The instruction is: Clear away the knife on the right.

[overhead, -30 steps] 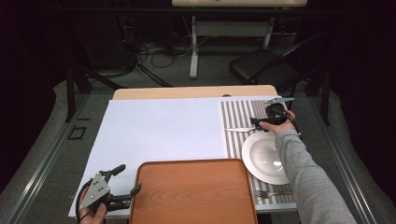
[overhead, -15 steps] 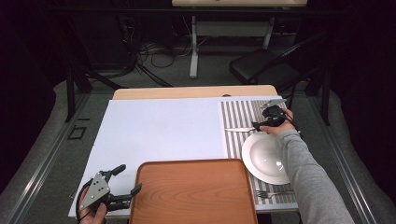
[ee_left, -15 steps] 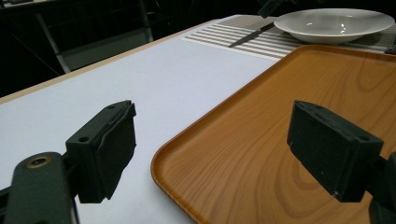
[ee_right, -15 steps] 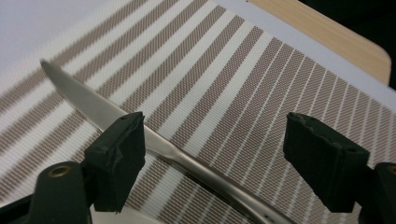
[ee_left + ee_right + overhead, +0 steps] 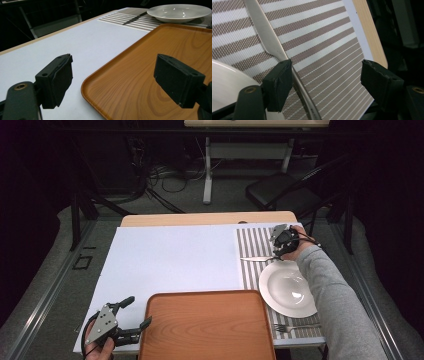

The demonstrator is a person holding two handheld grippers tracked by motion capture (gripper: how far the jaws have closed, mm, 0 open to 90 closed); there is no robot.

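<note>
Hands with two claws work at a desk (image 5: 165, 265) set for a meal.

Right claw (image 5: 283, 245) hovers over a striped placemat (image 5: 252, 245) at the far right of the desk, above the handle end of a table knife (image 5: 257, 259). In the right gripper view its jaws have just been closing, yet a wide gap remains; the knife (image 5: 270, 47) runs beside the left jaw and neither pad presses on it. The knife lies flat on the placemat, at the far rim of a white plate (image 5: 287, 288). A fork (image 5: 295, 326) lies on the placemat at the plate's near side. Left claw (image 5: 134, 319) rests at the near left corner, jaws wide and holding nothing, at the corner of a wooden tray (image 5: 207, 325) that sits at the near edge.
</note>
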